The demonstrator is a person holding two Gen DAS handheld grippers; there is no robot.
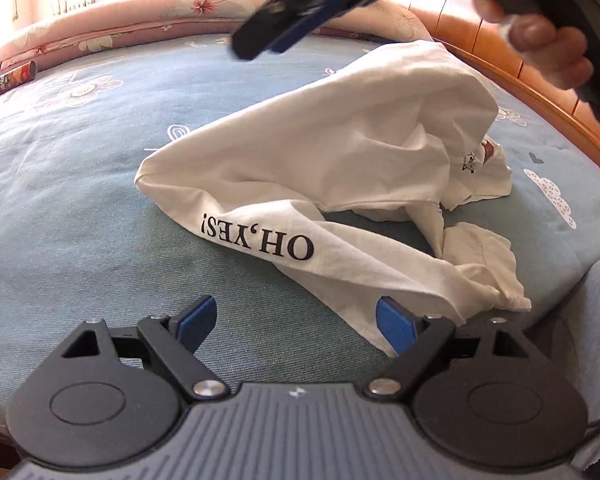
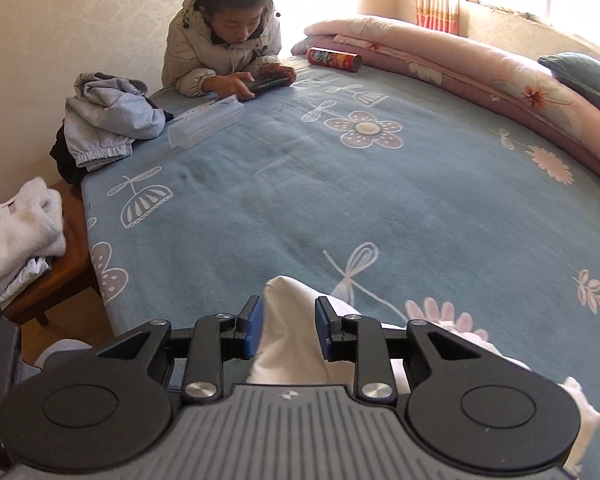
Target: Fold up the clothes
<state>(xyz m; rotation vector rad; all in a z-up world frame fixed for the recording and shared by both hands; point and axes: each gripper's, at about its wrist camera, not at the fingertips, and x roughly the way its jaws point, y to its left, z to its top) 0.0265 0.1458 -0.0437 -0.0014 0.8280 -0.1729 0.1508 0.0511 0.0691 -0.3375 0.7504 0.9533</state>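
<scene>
A crumpled white T-shirt with black "OH,YES!" print lies on the blue flowered bed sheet. My left gripper is open low over the sheet, with the shirt's near edge lying against its right finger. My right gripper shows blurred at the top of the left wrist view, above the shirt. In the right wrist view my right gripper is open, with a peak of the white shirt between its fingers, not pinched.
A rolled pink quilt lines the far side of the bed. A red chip can lies by it. A child leans on the bed with a phone. Grey clothes and a clear plastic box lie at one corner. Folded white clothes sit on a wooden stool.
</scene>
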